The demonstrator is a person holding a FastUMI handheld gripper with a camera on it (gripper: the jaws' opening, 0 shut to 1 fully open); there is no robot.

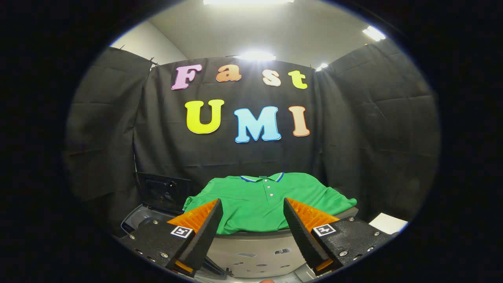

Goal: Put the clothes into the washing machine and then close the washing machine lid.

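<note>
A: How is the gripper set?
B: Its fingers are spread wide at lower centre; nothing is held.

A: And the green polo shirt?
B: It is laid just beyond them, on the washing machine. A fold near the hem should be pinched, the raised lid at lower left avoided.

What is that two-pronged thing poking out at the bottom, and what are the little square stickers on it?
That is a hand-held gripper with two wedge-shaped fingers, ribbed on their faces and standing open. Each finger sits on a black block fastened with small silver screws, and each block carries a square black-and-white marker for tracking.
</note>
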